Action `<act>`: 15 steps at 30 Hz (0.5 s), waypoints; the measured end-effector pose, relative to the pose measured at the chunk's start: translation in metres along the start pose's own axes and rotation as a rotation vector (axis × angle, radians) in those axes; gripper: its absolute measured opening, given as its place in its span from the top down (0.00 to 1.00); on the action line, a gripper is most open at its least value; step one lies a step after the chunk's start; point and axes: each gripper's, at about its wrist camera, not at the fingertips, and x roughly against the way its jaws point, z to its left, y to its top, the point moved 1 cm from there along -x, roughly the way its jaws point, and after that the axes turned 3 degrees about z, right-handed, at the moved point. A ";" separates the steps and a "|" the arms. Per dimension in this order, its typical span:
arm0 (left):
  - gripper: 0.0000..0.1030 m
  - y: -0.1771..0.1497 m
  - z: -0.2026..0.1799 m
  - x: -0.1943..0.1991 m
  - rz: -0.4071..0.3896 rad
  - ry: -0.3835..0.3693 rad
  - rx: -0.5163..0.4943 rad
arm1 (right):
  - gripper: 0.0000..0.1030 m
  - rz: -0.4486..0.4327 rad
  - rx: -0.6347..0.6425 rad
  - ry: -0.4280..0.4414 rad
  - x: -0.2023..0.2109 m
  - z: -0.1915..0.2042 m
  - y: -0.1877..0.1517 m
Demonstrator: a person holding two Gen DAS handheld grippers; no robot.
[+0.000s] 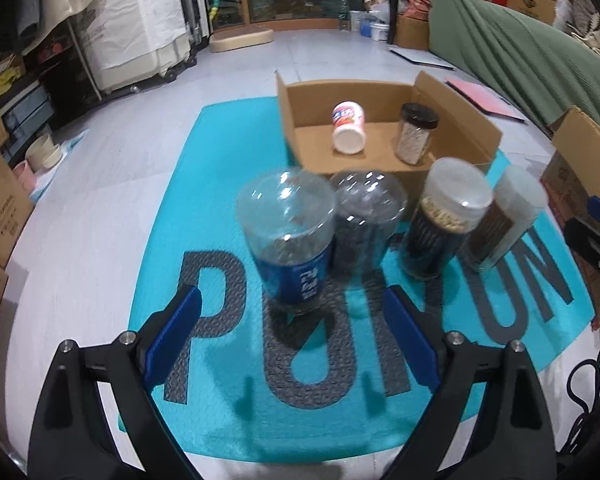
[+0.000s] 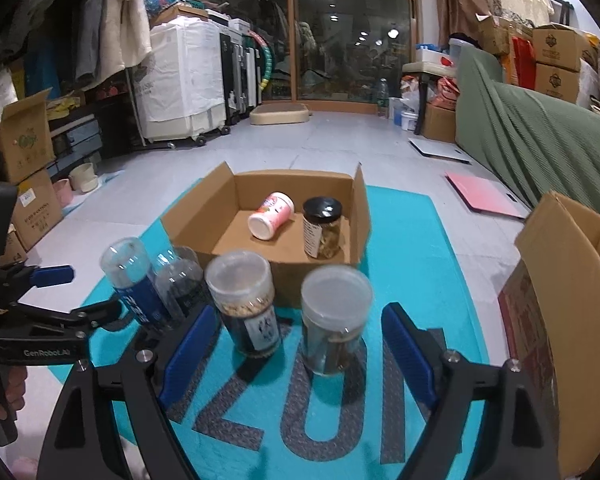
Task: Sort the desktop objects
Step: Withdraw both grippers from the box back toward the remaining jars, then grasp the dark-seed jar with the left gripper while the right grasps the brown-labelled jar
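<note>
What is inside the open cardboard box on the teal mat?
The cardboard box holds a pink-and-white container on its side and an upright black-lidded jar. The near wall hides some of its floor.

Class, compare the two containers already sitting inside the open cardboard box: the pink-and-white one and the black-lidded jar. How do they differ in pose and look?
The pink-and-white container lies tipped on its side, white end toward the camera; the black-lidded jar stands upright. The container's body is opaque and printed, while the jar is clear glass showing its contents behind a label. The container has a white end, the jar a black lid. Both rest inside the cardboard box, side by side.
</note>
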 end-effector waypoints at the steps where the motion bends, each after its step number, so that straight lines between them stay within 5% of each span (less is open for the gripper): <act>1: 0.11 -0.001 0.002 -0.002 -0.003 0.002 0.004 | 0.16 0.002 -0.007 -0.008 -0.002 -0.002 -0.003; 15: 0.11 -0.004 0.005 -0.050 0.003 0.024 0.012 | 0.16 0.082 -0.085 -0.058 -0.052 -0.025 -0.034</act>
